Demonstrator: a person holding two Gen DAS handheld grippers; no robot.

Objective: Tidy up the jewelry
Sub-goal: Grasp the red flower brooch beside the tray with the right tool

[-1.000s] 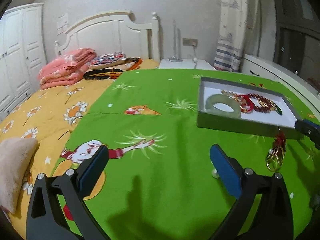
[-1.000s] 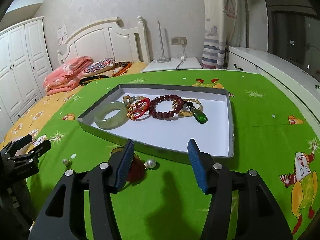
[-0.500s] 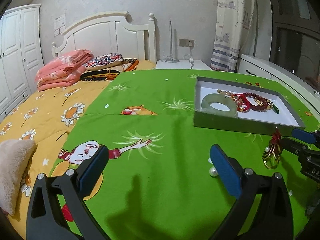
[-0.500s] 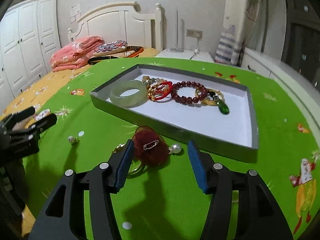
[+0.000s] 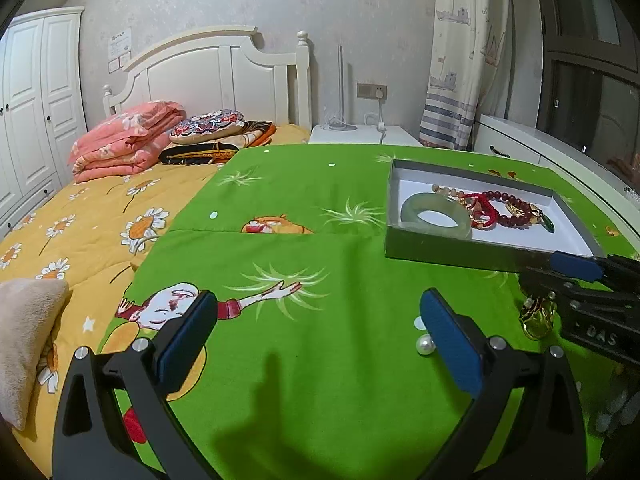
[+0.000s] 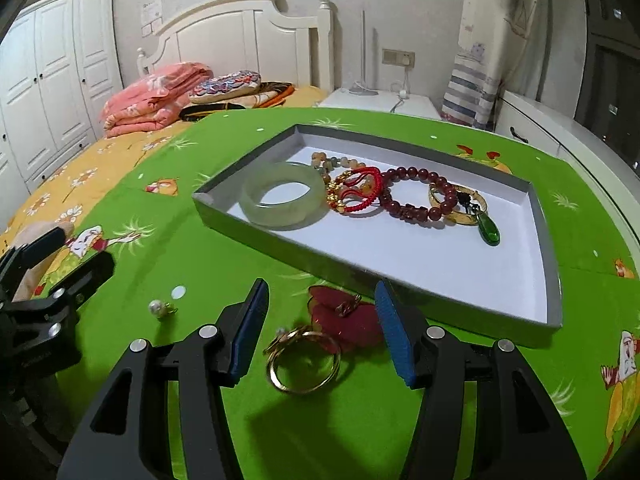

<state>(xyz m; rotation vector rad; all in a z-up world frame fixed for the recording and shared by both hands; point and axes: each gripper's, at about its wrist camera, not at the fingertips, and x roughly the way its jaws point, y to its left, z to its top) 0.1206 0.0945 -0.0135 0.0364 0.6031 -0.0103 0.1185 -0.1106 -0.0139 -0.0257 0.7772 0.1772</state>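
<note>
1. Straddling the loose jewelry, my right gripper (image 6: 322, 326) has its jaws spread wide and nothing clamped; a gold ring (image 6: 303, 364) and a red flower brooch (image 6: 344, 320) lie on the green blanket (image 6: 200, 248) between its blue pads.
2. My left gripper (image 5: 316, 338) is also spread apart and empty, low over bare green blanket with free room ahead and to its left; a pearl earring (image 5: 425, 345) sits just beside its right pad.
3. The grey tray (image 6: 554, 280) lies toward the blanket's far right side. Its near wall stands just beyond the brooch and would block a straight push forward.
4. Inside the tray, grouped at the far end: a pale jade bangle (image 6: 282, 196), a red cord bracelet (image 6: 358, 194), a dark red bead bracelet (image 6: 416, 196), a gold bangle (image 6: 460, 204) and a green pendant (image 6: 490, 234). The near half of the white floor is bare.
5. From the left wrist view, the right gripper's body carries raised letters that I read as "DAS", though they are small and I cannot be sure.
6. The blanket's left edge meets a yellow daisy sheet (image 5: 80, 216); folded pink bedding (image 5: 128, 144) and a patterned pillow (image 5: 208, 126) lie by the white headboard (image 5: 216, 76).
7. A white nightstand (image 6: 380, 100) stands past the blanket's far edge, and a white cabinet (image 6: 560, 132) runs along its right edge.
</note>
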